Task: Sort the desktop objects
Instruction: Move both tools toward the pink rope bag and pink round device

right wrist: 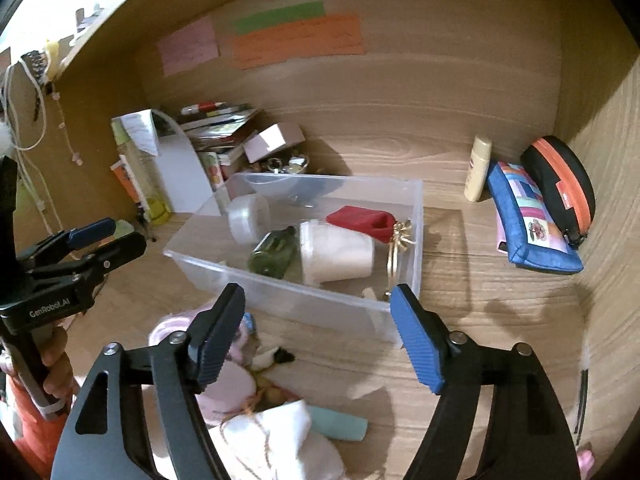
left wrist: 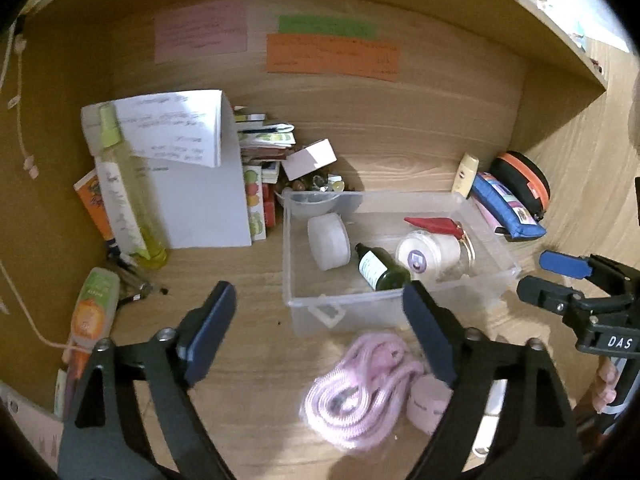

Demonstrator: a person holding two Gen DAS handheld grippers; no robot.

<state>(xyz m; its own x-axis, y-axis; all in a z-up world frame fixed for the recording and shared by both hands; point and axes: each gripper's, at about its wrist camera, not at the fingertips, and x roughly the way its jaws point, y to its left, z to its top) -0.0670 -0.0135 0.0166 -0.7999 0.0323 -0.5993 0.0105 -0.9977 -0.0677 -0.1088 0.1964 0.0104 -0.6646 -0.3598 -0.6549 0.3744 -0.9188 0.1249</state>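
A clear plastic bin (left wrist: 292,280) (right wrist: 416,208) stands mid-desk. It holds a green glass bottle (left wrist: 380,270) (right wrist: 274,254), white jars (left wrist: 328,242) (right wrist: 336,252), a red clip (left wrist: 430,224) (right wrist: 360,218) and a gold-topped jar. My left gripper (left wrist: 320,332) is open and empty, just in front of the bin, above a coiled pink cord (left wrist: 360,392). My right gripper (right wrist: 316,336) is open and empty at the bin's near right corner. It also shows in the left wrist view (left wrist: 554,276); the left gripper shows in the right wrist view (right wrist: 108,236).
A yellow spray bottle (left wrist: 124,192), papers (left wrist: 192,168), stacked books and an orange tube (left wrist: 92,312) crowd the left. A cream bottle (right wrist: 478,168), blue pouch (right wrist: 528,220) and black-orange case (right wrist: 560,184) sit at the right wall. Cloth and pink items (right wrist: 272,432) lie in front.
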